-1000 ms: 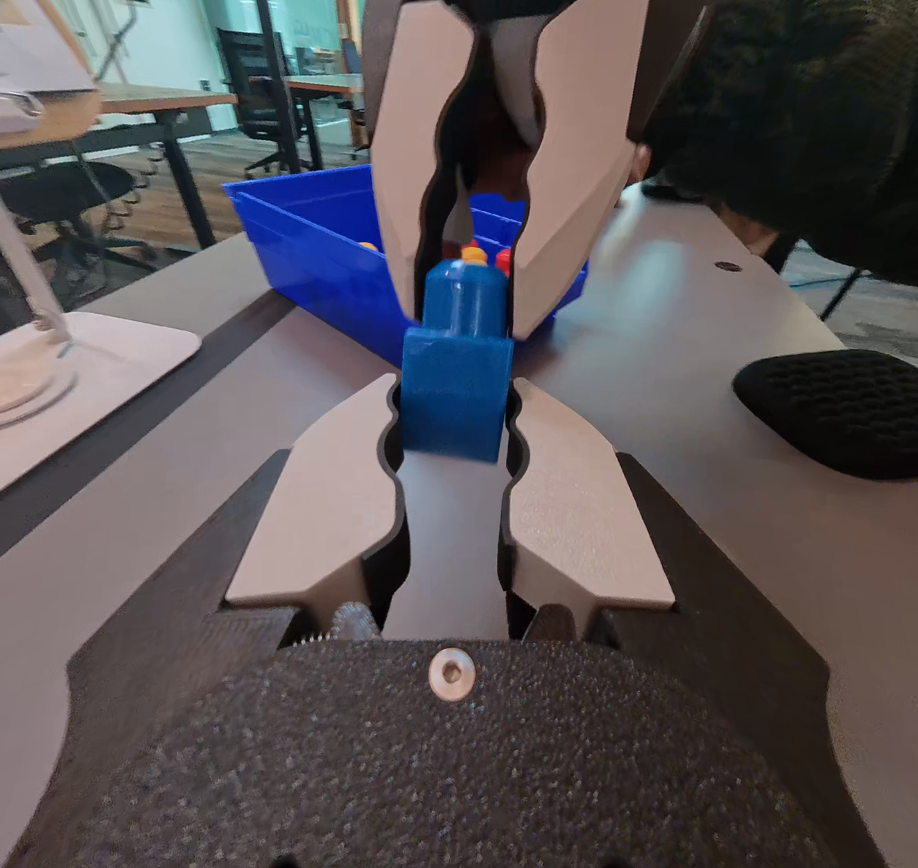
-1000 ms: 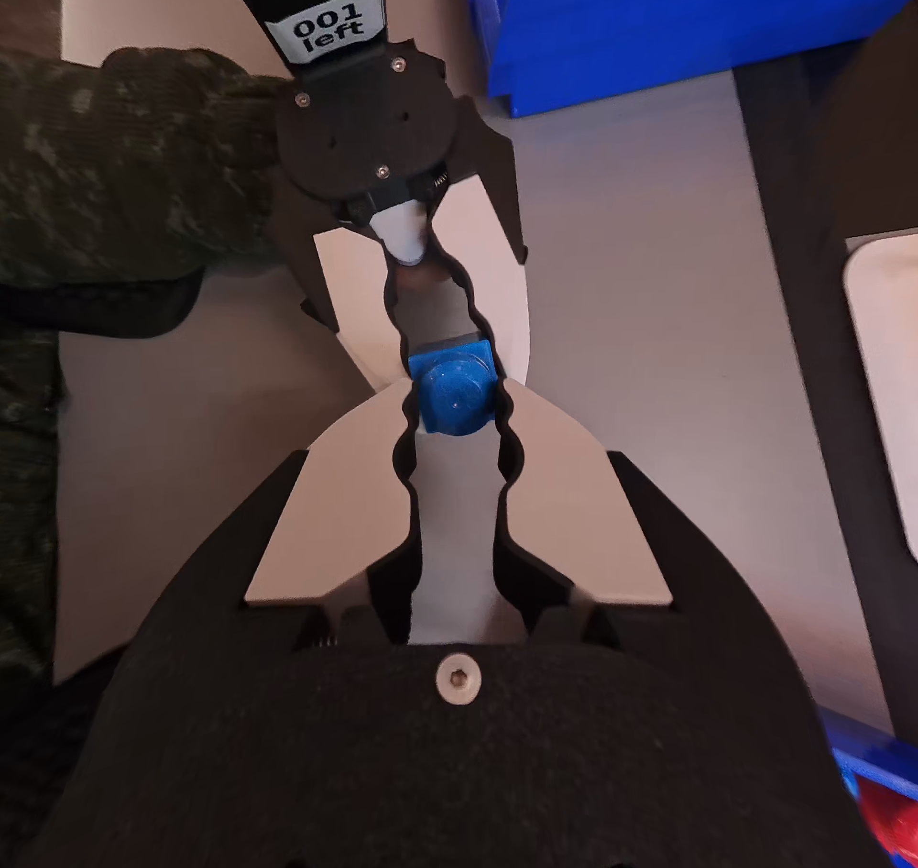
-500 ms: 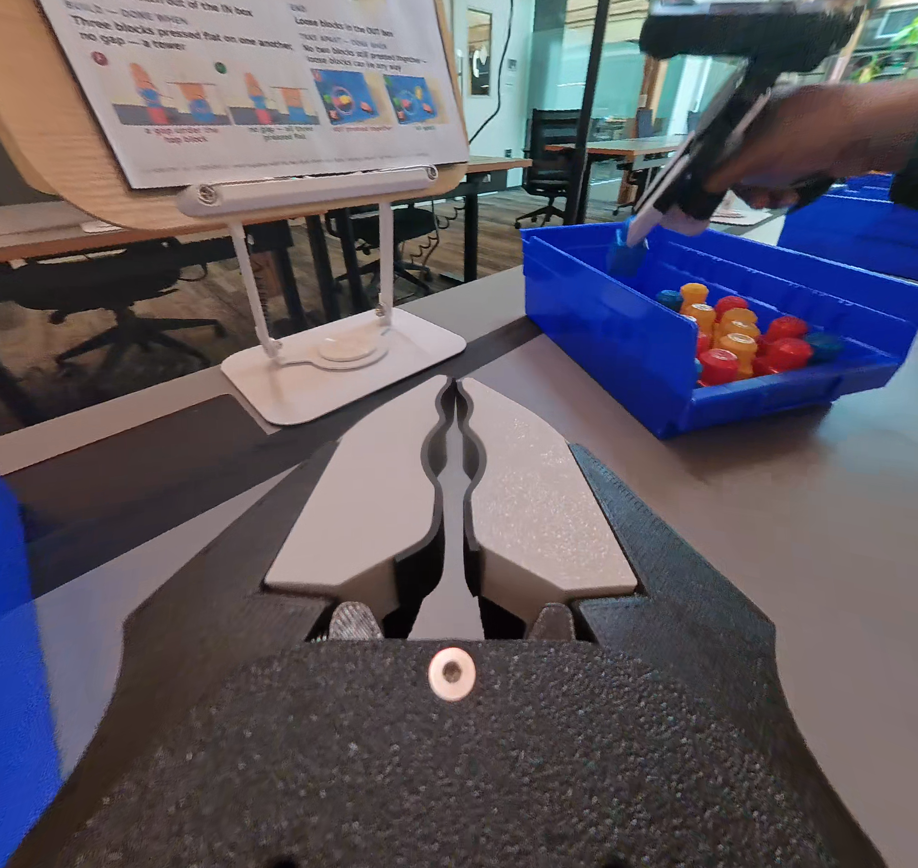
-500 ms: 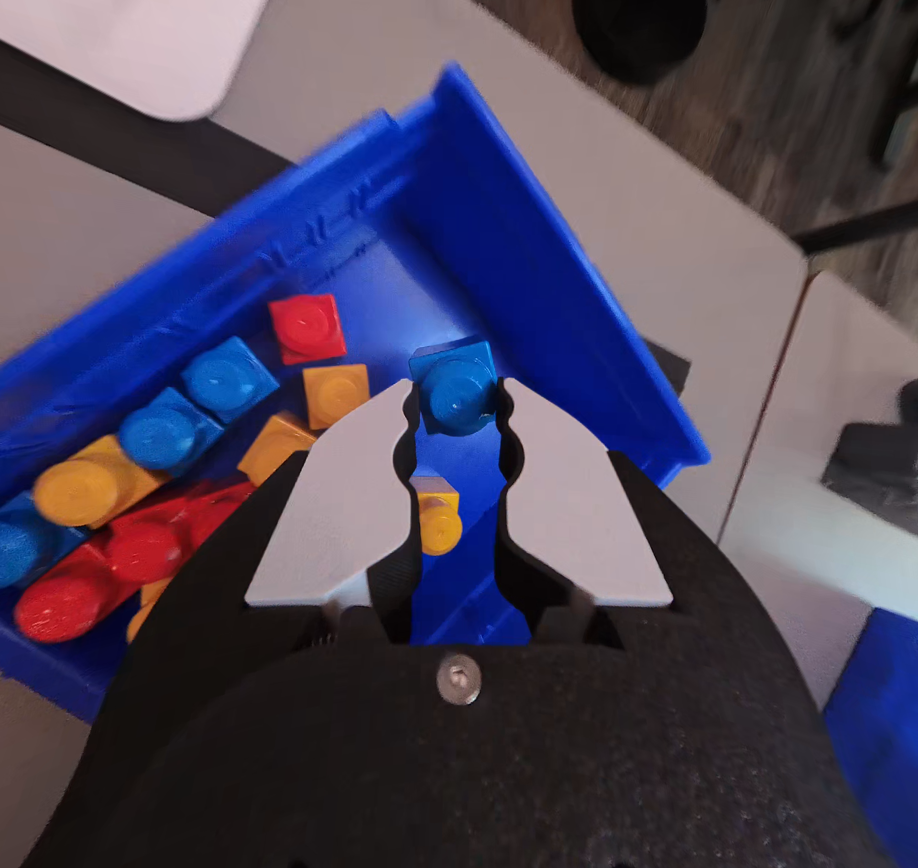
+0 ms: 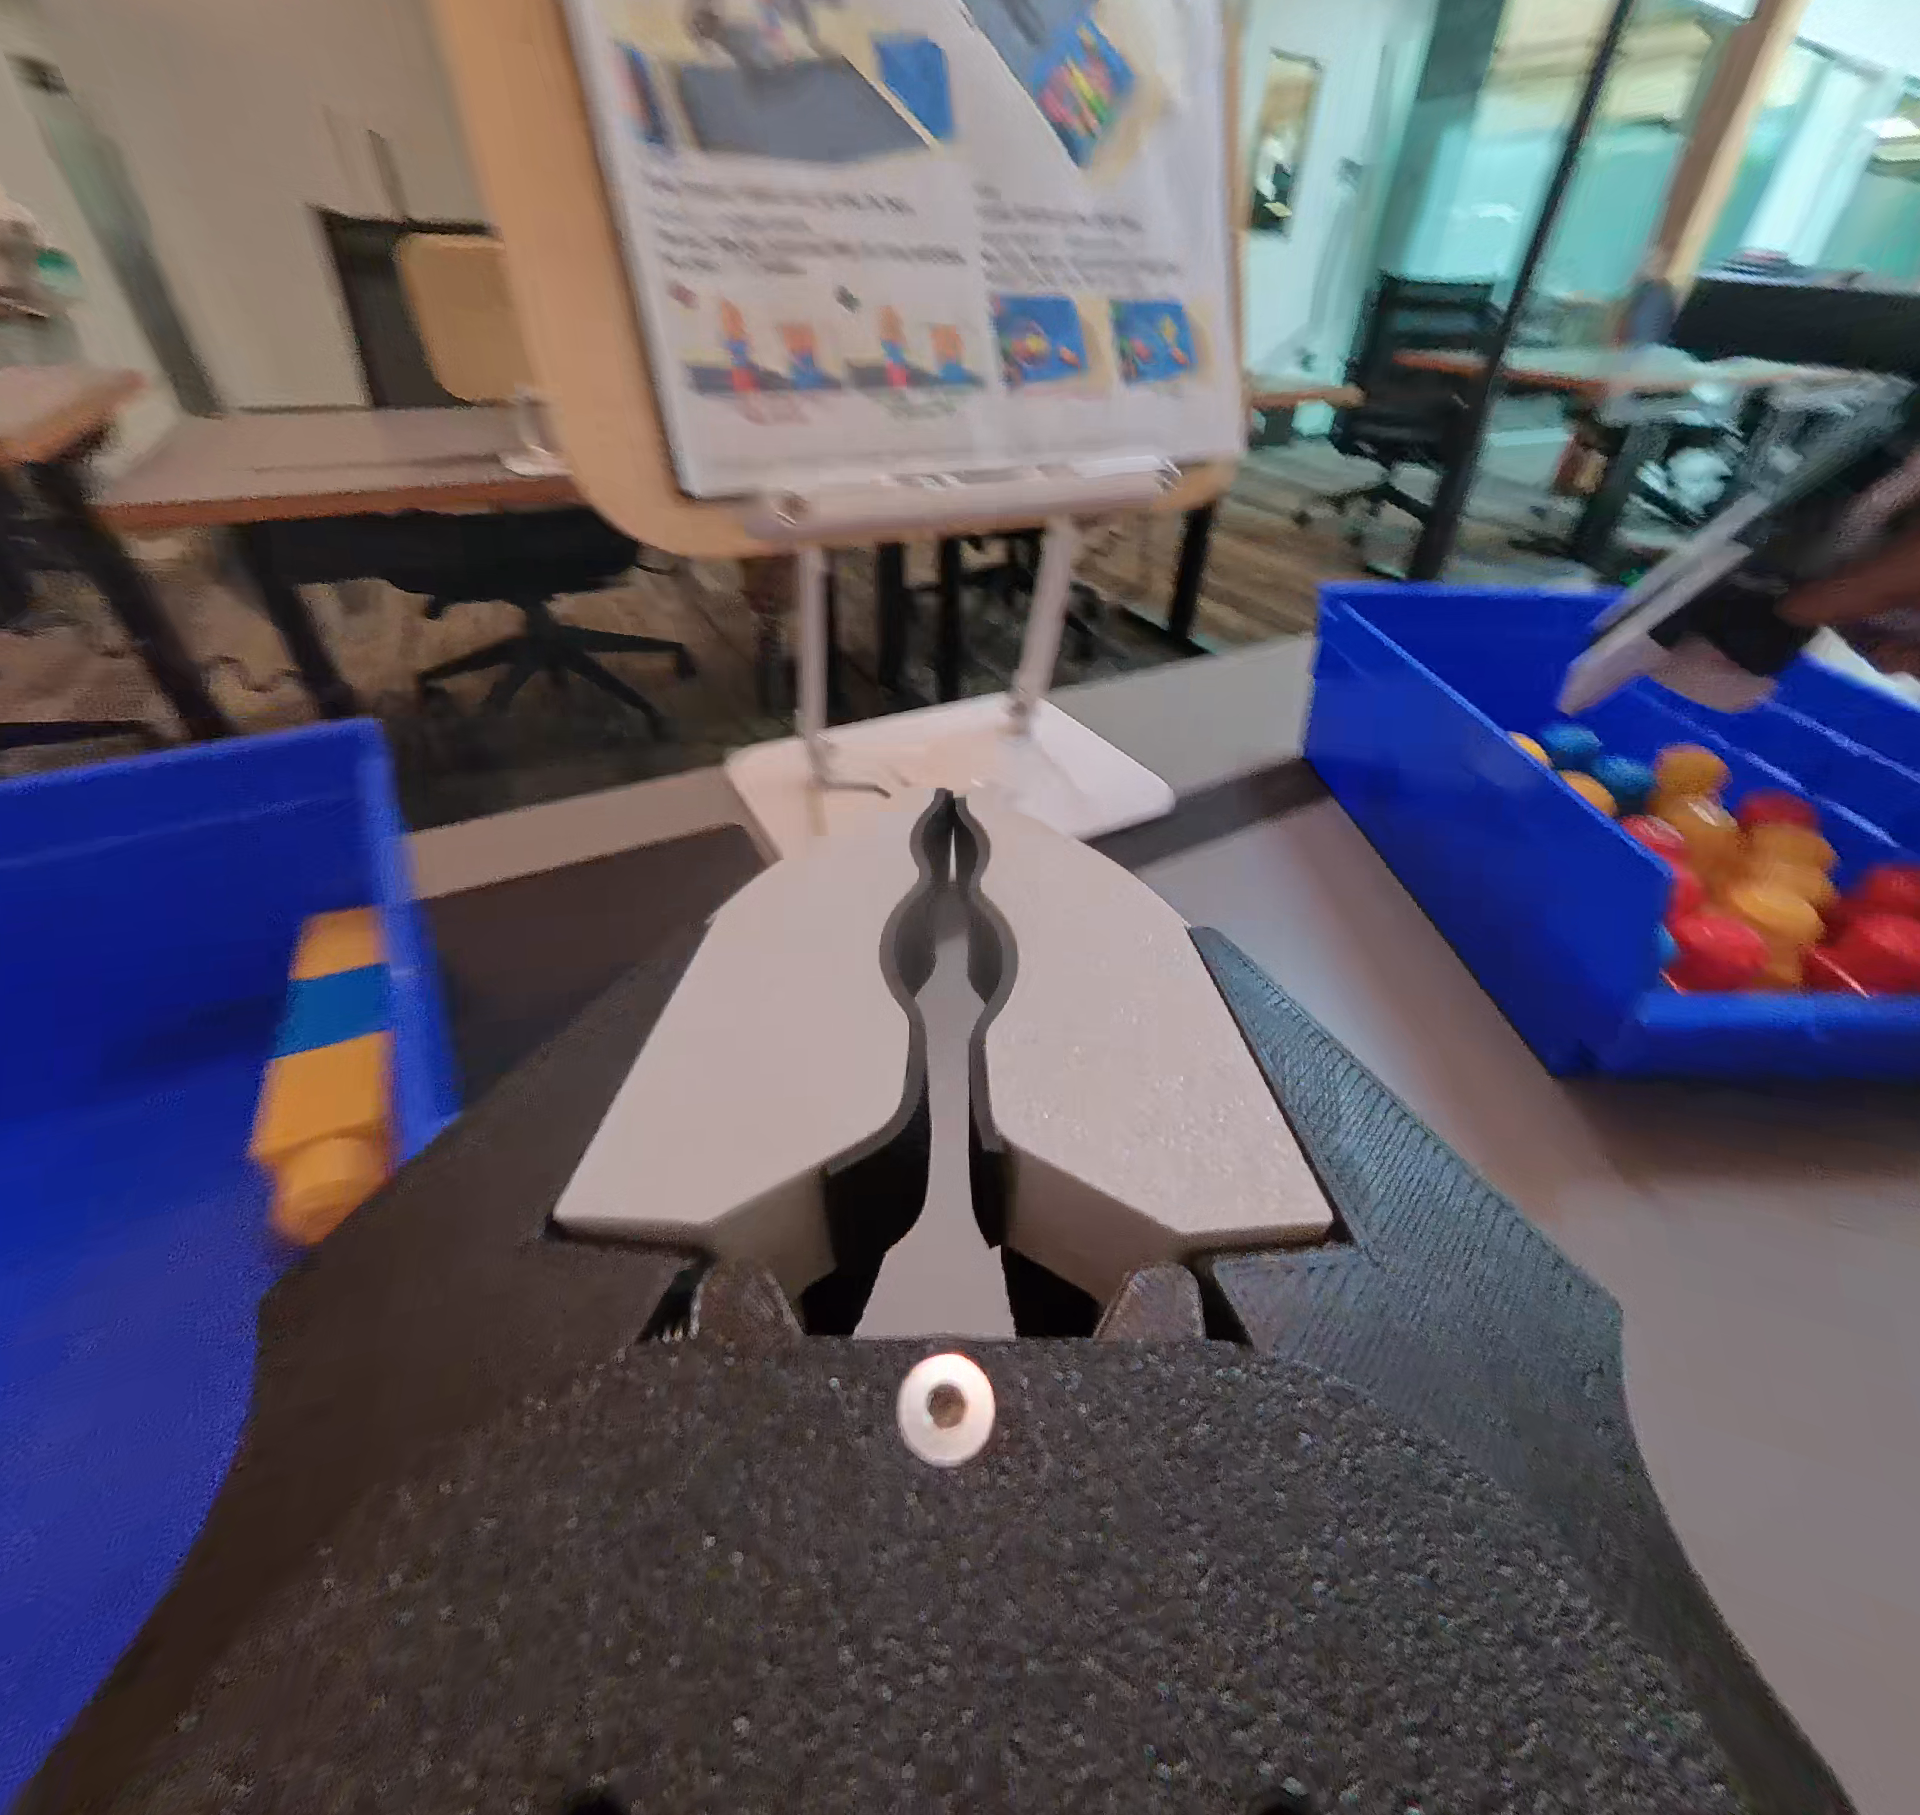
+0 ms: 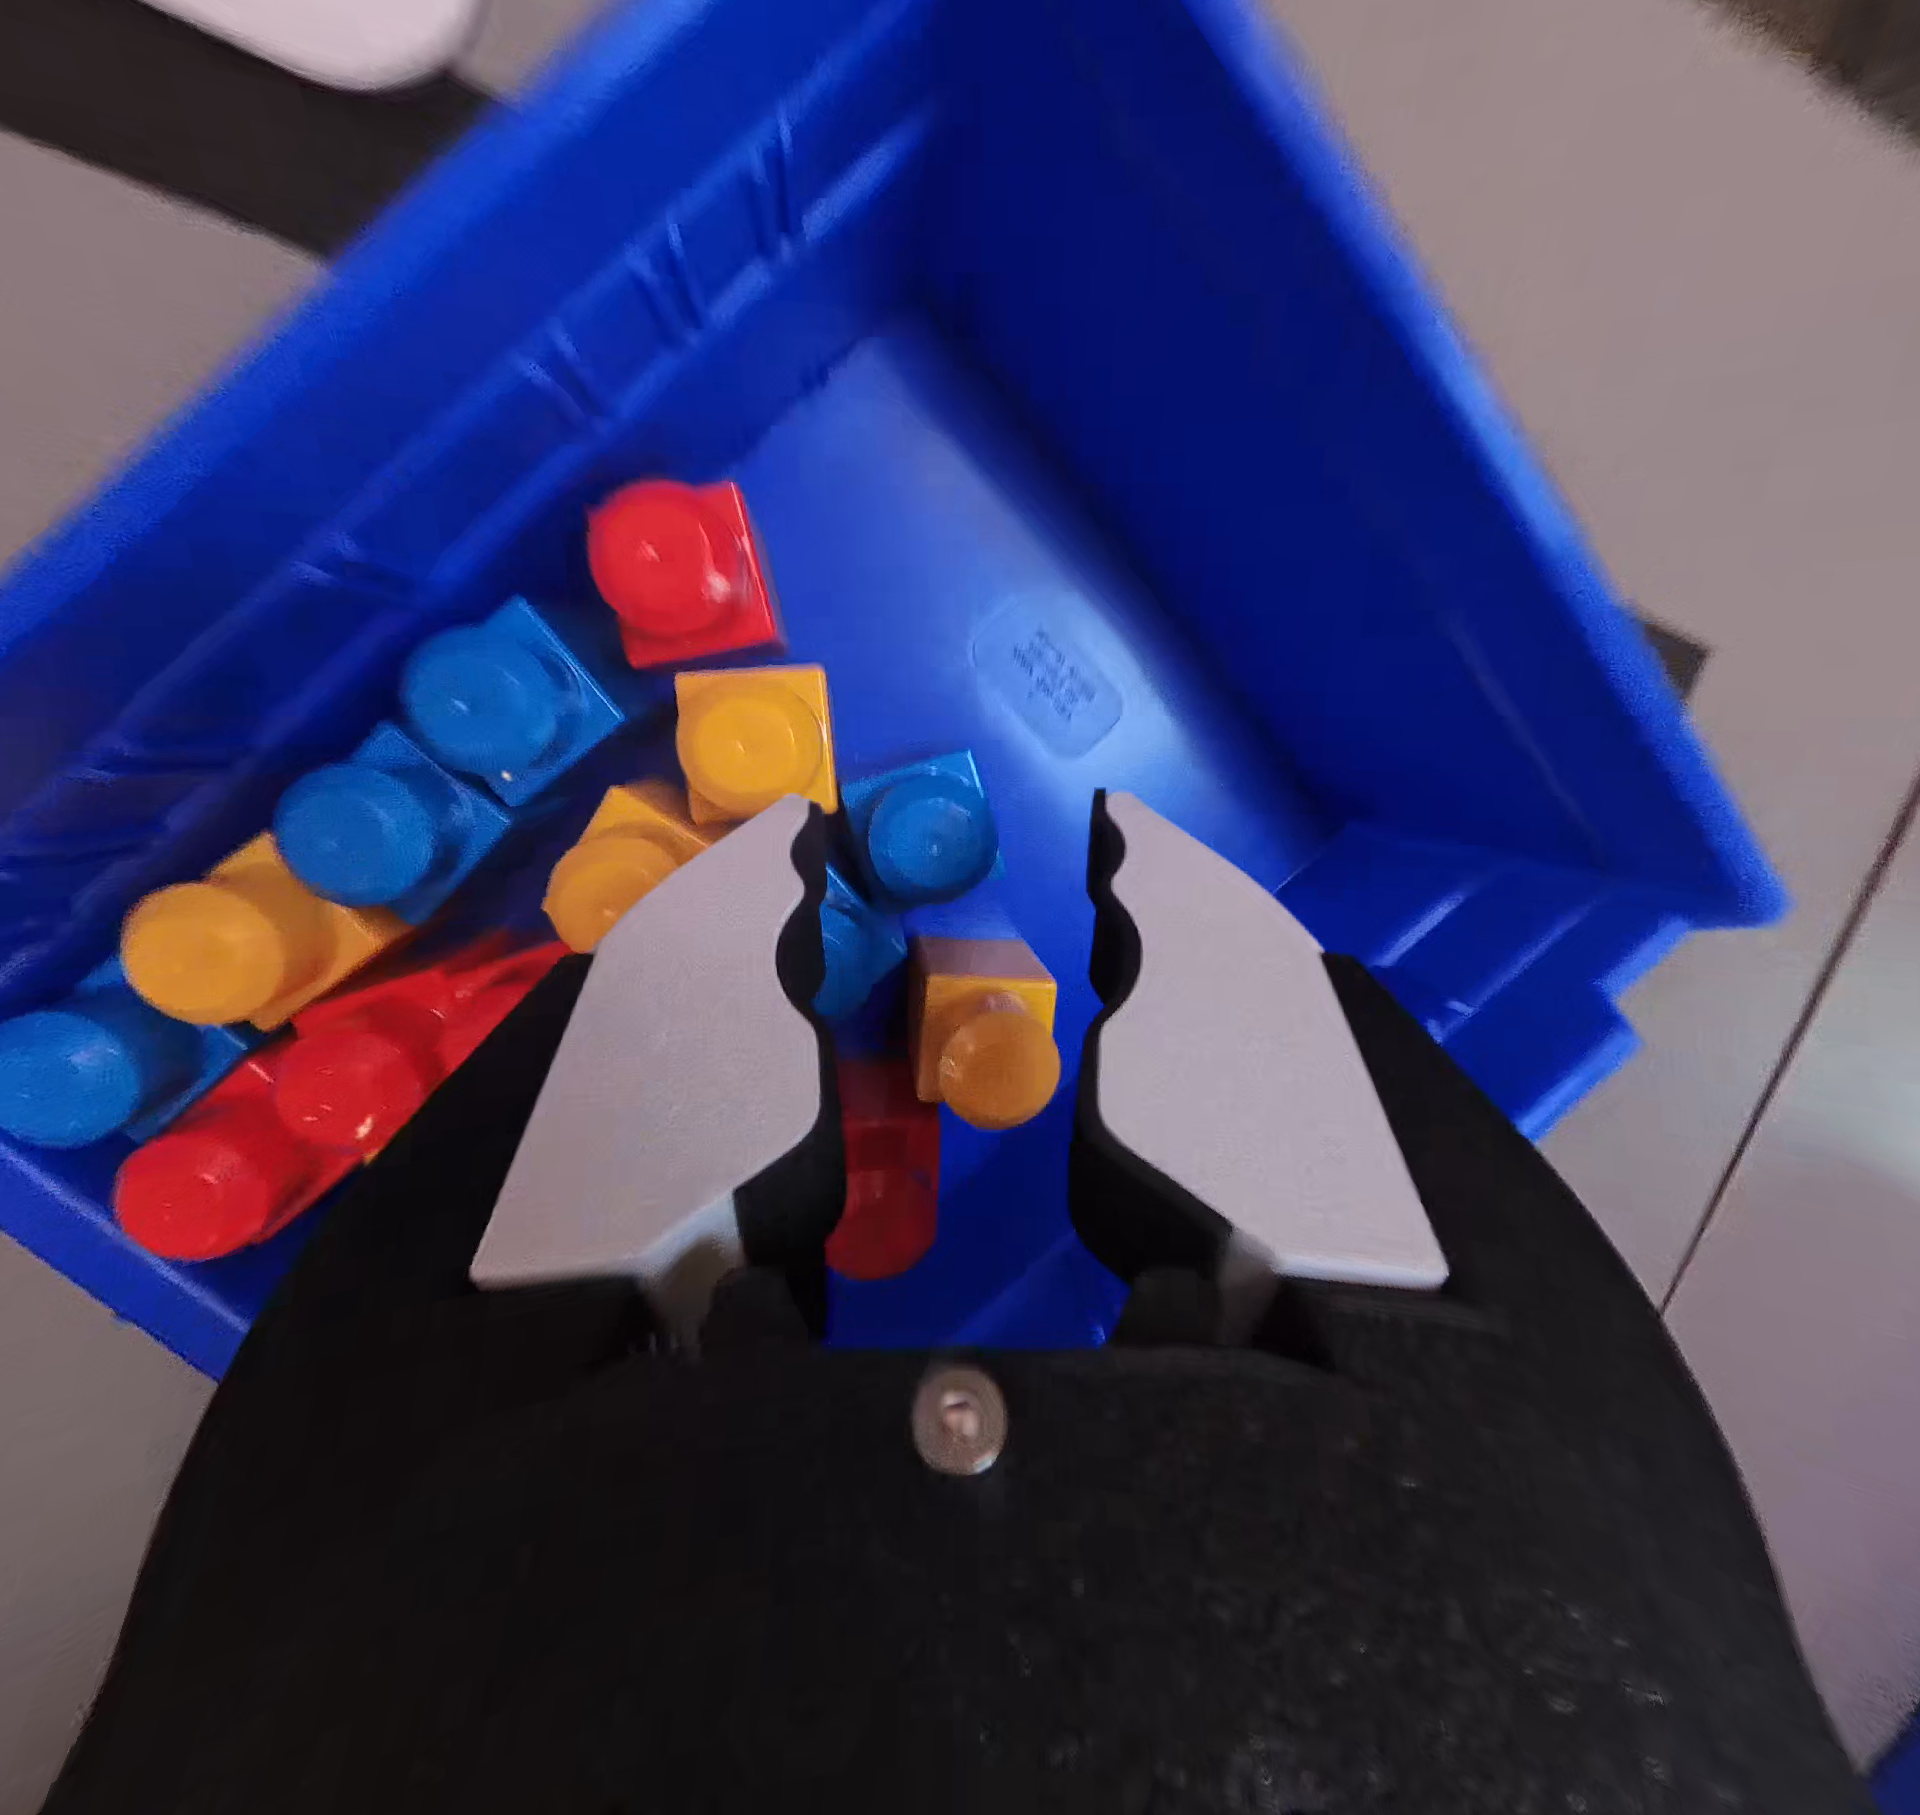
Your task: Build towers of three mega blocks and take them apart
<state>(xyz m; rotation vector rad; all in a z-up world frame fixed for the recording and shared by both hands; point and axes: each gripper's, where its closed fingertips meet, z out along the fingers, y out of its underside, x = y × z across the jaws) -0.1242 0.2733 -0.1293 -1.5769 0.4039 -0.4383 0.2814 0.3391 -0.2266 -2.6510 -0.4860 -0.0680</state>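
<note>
Hovering with jaws spread and empty over the bin of loose blocks, the right gripper risks nudging neighbouring pieces; the left gripper is clenched, empty.

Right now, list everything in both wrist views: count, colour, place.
Bin of loose blocks: one, blue, on the table, under the right gripper.
Loose blocks: a dozen or more, red, orange and blue, heaped toward one end of that bin.
Second bin: one, blue, left edge of left wrist view.
Tower: one, orange-blue-orange, lying in the second bin.
Instruction sheet stand: one, white, at the table's far edge.
Table: one, grey.
Office chairs: two or more, black, background.
Left gripper: shut, empty.
Right gripper: open, empty, above the blocks.
</note>
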